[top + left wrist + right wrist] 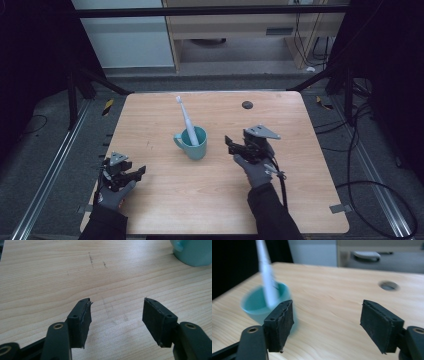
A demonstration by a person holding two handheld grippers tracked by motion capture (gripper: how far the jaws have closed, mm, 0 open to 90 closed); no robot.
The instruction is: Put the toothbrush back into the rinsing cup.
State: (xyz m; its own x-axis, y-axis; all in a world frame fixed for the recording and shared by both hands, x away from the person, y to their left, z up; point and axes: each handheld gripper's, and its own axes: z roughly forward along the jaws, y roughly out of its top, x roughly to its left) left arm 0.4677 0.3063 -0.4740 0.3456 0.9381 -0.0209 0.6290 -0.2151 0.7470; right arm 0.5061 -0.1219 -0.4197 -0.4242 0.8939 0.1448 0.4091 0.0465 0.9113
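Observation:
A teal mug stands near the middle of the wooden table, with a white toothbrush leaning upright in it. My right gripper hovers just right of the mug, open, nothing between its jaws. In the right gripper view the blurred mug and toothbrush lie beyond the left jaw, and the gripper gapes wide. My left gripper rests at the table's front left, open and empty. The left gripper view has the gripper over bare wood, the mug at the top right corner.
A dark round cable hole sits in the table's far right part. Metal rails run along both sides of the table, and cables lie on the floor to the right. A cabinet stands beyond the far edge.

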